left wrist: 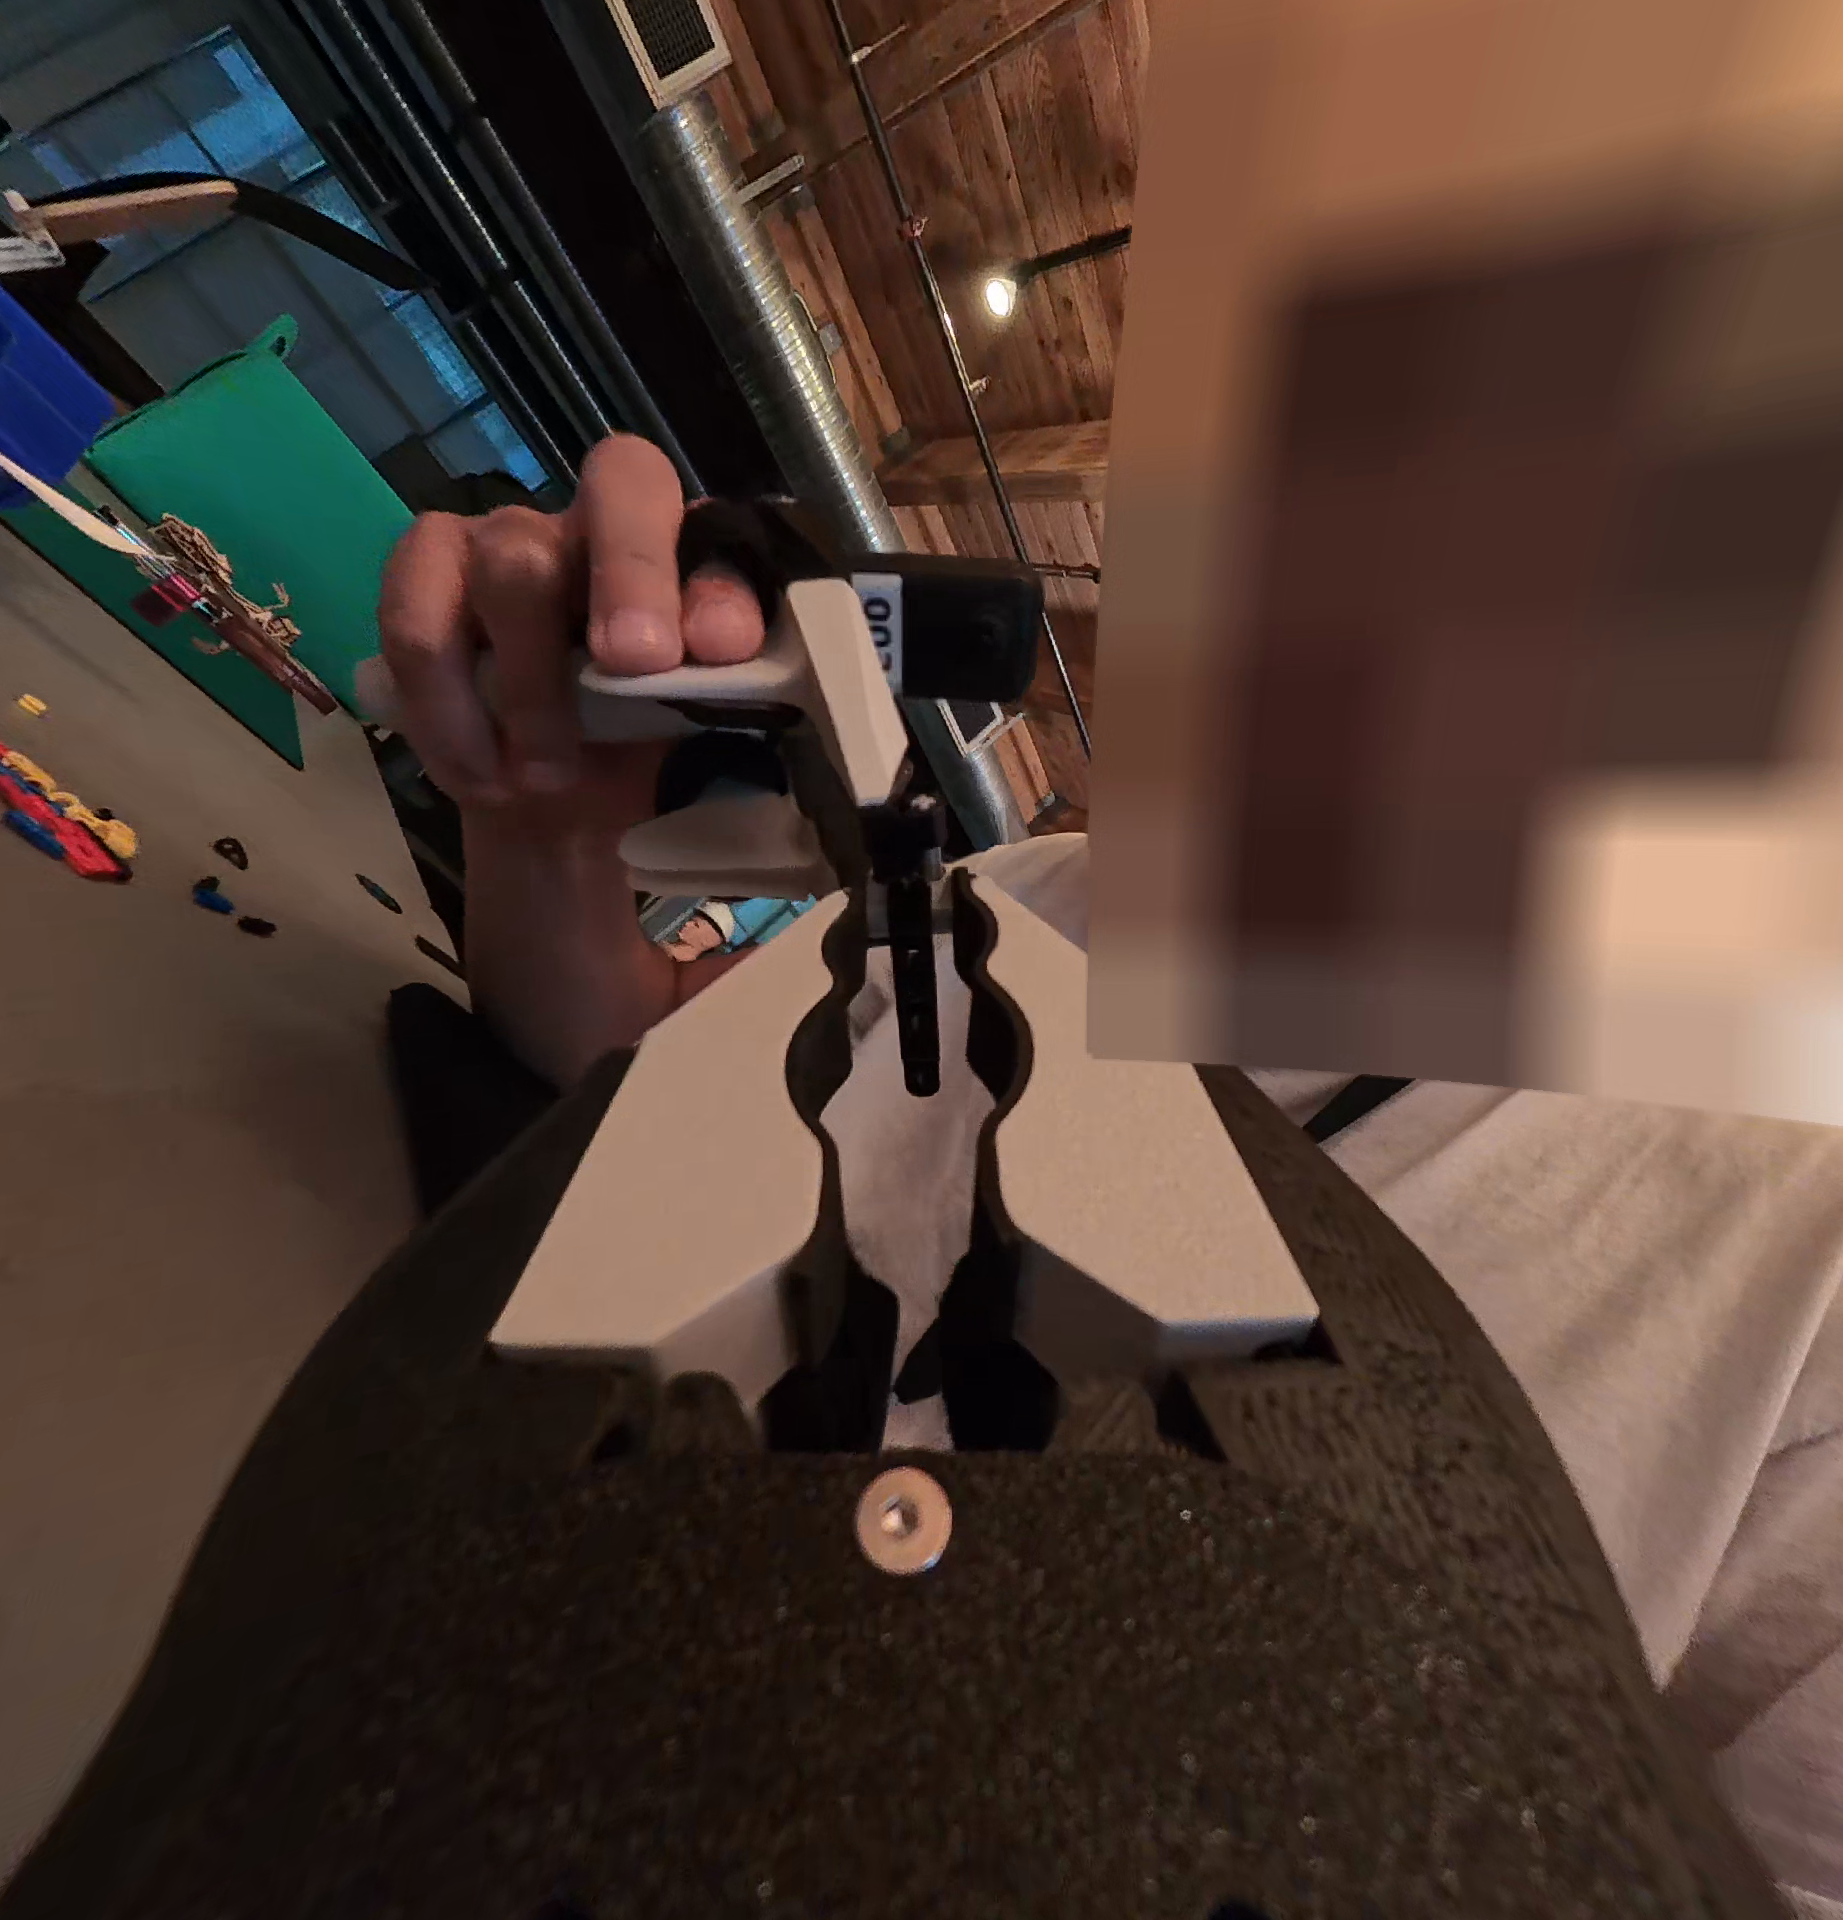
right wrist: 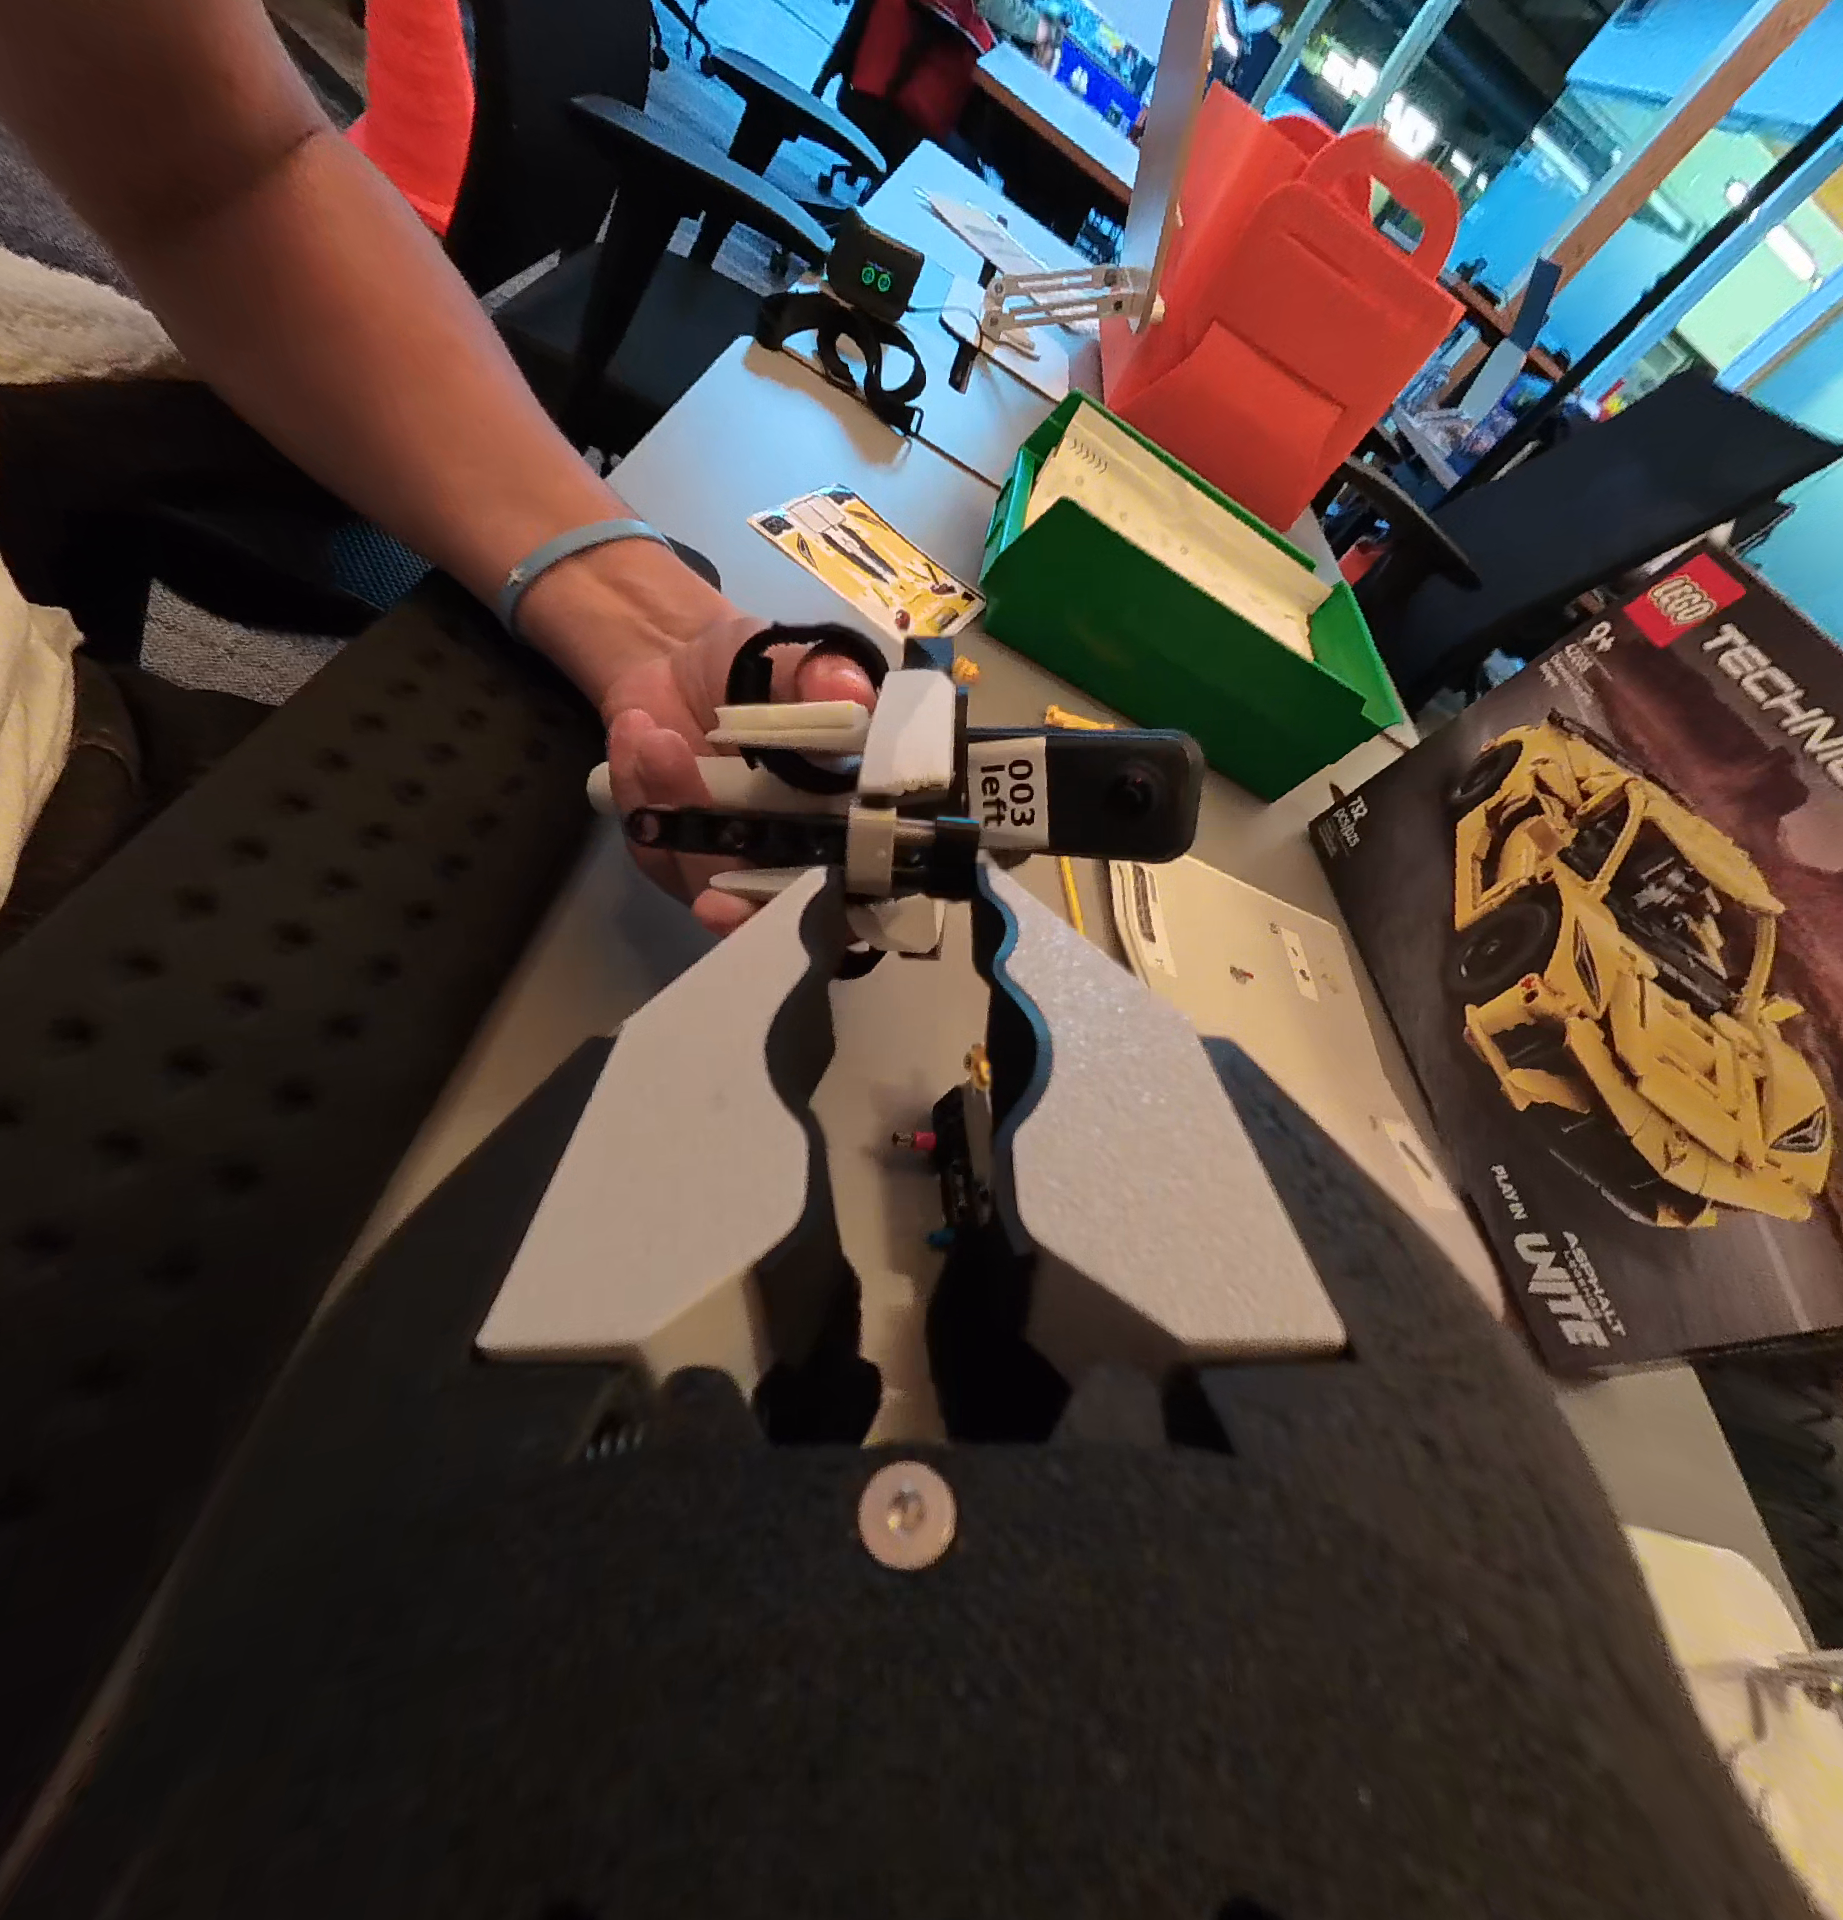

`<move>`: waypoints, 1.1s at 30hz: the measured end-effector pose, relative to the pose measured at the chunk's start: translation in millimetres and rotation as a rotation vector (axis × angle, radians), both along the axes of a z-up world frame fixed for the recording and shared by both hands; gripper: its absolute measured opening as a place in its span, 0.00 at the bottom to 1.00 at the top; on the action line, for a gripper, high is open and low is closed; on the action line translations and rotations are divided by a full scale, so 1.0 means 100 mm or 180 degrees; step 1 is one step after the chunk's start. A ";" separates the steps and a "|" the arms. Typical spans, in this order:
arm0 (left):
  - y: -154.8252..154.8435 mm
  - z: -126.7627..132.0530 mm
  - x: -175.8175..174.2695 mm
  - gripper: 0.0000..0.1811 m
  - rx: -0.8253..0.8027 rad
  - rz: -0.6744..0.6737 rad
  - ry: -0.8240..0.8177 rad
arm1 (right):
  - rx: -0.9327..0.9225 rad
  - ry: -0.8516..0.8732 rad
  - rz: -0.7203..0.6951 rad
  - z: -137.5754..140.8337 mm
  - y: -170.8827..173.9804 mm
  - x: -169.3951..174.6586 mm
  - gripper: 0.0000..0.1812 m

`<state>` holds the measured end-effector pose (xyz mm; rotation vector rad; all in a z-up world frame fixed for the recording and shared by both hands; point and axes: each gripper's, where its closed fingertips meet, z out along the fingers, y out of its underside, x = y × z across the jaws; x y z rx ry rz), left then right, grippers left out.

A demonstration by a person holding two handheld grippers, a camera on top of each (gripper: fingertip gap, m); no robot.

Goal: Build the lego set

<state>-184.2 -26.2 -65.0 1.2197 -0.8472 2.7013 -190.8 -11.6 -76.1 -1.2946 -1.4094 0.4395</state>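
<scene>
Both grippers are held up in the air and face each other. My left gripper [left wrist: 904, 899] has its jaws narrowed around a thin black beam [left wrist: 915, 997] that stands upright between the fingertips. In the right wrist view the left gripper [right wrist: 896, 836] is turned on its side, and the beam [right wrist: 719, 831] sticks out sideways from it. My right gripper [right wrist: 904, 883] has its jaws apart, with its tips either side of the left gripper's fingers. A small black connector [right wrist: 953, 842] on the beam's end sits by its right fingertip. The right gripper also shows in the left wrist view [left wrist: 834, 810].
On the table lie the set's box with a yellow car picture [right wrist: 1623, 987], an instruction booklet [right wrist: 1239, 956], a sticker sheet [right wrist: 865, 561], a green tray [right wrist: 1177, 623], an orange bag [right wrist: 1281, 312] and a small black assembly [right wrist: 964, 1153]. Loose parts [left wrist: 55, 800] lie by a green bag [left wrist: 242, 488]. The tips of both grippers are at nearly the same place.
</scene>
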 end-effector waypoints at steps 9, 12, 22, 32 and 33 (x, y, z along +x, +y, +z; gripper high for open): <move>0.07 -0.07 0.04 0.08 0.0026 0.0105 0.0113 | 0.0086 -0.0193 -0.0160 -0.07 0.08 0.05 0.12; 0.11 -0.10 0.07 0.08 0.0115 0.0201 0.0202 | 0.0012 -0.0185 -0.0204 -0.10 0.12 0.08 0.12; 0.17 -0.21 0.08 0.08 0.0177 0.0315 0.0408 | -0.0181 -0.0095 -0.0127 -0.22 0.07 0.05 0.24; 0.07 -0.21 0.12 0.08 0.0057 0.0076 0.0377 | -0.0233 0.0234 0.0047 -0.07 0.03 0.06 0.12; 0.07 -0.21 0.12 0.08 0.0046 0.0078 0.0378 | -0.0209 0.0237 0.0035 -0.07 0.03 0.06 0.12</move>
